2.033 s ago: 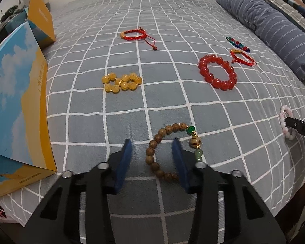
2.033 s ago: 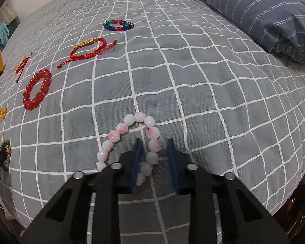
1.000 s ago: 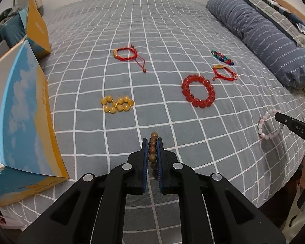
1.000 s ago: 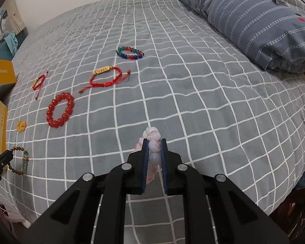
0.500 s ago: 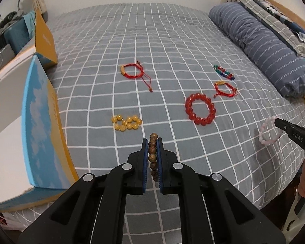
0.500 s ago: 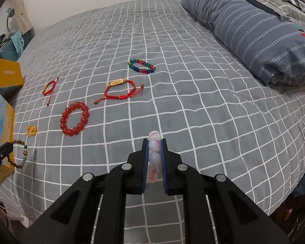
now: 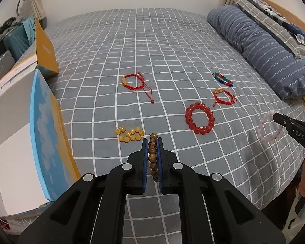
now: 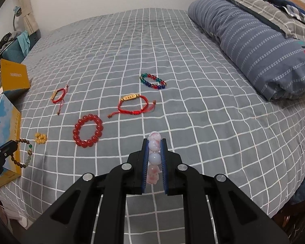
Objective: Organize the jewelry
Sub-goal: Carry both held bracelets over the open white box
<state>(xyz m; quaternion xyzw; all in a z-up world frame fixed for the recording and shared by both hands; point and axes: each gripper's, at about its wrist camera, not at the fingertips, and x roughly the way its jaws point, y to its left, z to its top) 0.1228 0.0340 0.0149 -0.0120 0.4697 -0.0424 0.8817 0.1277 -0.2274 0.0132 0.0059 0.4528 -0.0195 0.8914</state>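
Bracelets gripped in both claws above the bed

Wooden bead bracelet point(image 7: 153, 157) hangs pinched between the closed jaws of the left gripper point(image 7: 152, 142), off the grey checked bedspread point(image 7: 132, 46). The right gripper point(image 8: 154, 142) is clamped on the pink bead bracelet point(image 8: 154, 152), also lifted. A red bead bracelet point(image 7: 200, 118) and yellow bead bracelet point(image 7: 130, 134) lie on the bedspread.

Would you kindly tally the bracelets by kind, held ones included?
Bead bracelets: 5, namely wooden, pink, red, yellow, multicolour
Red cord bracelets: 2
Total: 7
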